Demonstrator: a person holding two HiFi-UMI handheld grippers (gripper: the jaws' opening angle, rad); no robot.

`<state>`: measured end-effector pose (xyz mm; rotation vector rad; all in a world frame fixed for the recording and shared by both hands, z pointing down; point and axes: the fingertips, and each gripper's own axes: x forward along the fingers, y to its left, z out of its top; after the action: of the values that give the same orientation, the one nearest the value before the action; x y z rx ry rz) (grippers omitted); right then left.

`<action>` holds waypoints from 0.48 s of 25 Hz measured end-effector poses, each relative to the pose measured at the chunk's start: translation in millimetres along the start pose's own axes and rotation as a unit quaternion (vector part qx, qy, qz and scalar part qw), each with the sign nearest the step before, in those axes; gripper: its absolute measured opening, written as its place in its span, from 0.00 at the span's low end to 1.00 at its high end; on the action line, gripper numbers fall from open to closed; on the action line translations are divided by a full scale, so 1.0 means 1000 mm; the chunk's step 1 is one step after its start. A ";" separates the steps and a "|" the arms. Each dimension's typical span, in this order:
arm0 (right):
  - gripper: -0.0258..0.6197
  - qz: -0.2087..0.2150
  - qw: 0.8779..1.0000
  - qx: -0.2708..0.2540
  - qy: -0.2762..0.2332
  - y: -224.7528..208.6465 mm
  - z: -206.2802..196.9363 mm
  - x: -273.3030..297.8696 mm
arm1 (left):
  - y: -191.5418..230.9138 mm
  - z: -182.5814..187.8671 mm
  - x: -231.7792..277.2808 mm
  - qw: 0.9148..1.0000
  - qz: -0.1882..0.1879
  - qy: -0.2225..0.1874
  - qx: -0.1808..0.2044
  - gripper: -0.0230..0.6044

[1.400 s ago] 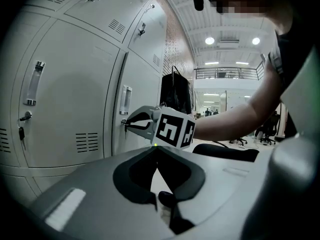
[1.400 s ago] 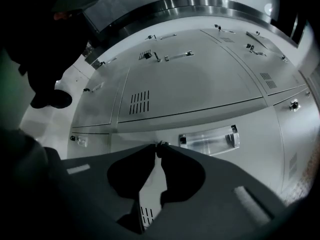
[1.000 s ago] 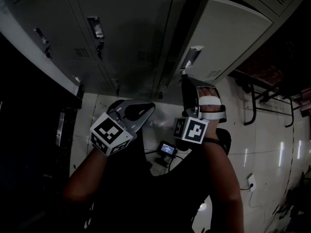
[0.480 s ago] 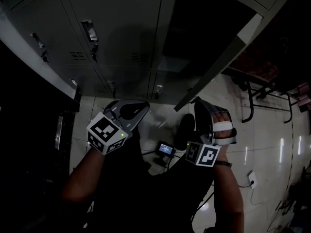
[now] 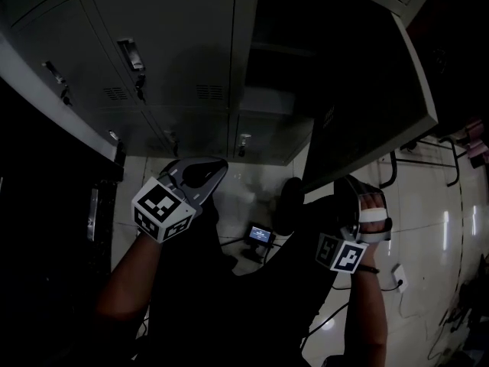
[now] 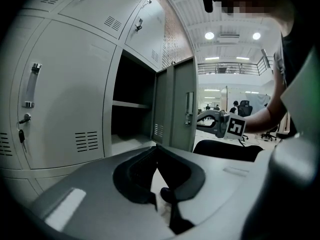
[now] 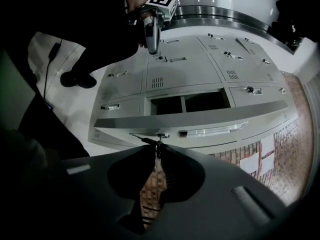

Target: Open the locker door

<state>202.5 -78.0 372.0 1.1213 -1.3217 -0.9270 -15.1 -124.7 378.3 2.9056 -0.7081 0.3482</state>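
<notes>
The grey locker door (image 5: 367, 105) stands swung wide to the right, and the dark compartment (image 5: 283, 67) behind it is bare. My right gripper (image 5: 345, 183) reaches up to the door's lower edge. In the right gripper view its tips (image 7: 157, 146) are closing on the small lock (image 7: 160, 135) beside the long handle (image 7: 212, 130). The left gripper view shows that gripper (image 6: 200, 119) touching the door (image 6: 182, 104) just under the handle. My left gripper (image 5: 218, 164) hangs shut and empty in front of the closed lockers, apart from the door.
Closed lockers with handles and keys (image 5: 130, 56) fill the wall to the left. A dark cabinet (image 5: 46, 228) stands at the far left. On the tiled floor lie a small screen device (image 5: 263, 235) and a cable to a socket (image 5: 396, 281). Metal furniture legs (image 5: 397, 167) stand behind the door.
The door has swung from slightly ajar to wide open on the right. My right gripper went down and to the right with it. The left gripper hardly moved.
</notes>
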 end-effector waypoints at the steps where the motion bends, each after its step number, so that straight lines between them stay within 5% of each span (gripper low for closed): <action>1: 0.09 -0.001 1.000 -0.006 0.005 0.000 -0.006 -0.001 | 0.000 0.000 0.000 1.000 0.000 0.001 0.001 0.06; 6: 0.09 -0.002 0.999 -0.023 0.023 0.005 -0.033 -0.004 | -0.001 -0.002 0.002 1.000 0.002 0.005 0.003 0.06; 12: 0.12 0.005 0.996 0.081 0.024 -0.004 -0.040 -0.020 | -0.001 -0.001 0.003 1.000 0.001 0.008 0.004 0.06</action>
<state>241.6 -56.3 366.4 1.2525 -1.3800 -0.7925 -11.9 -124.8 379.8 2.9075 -0.7089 0.3745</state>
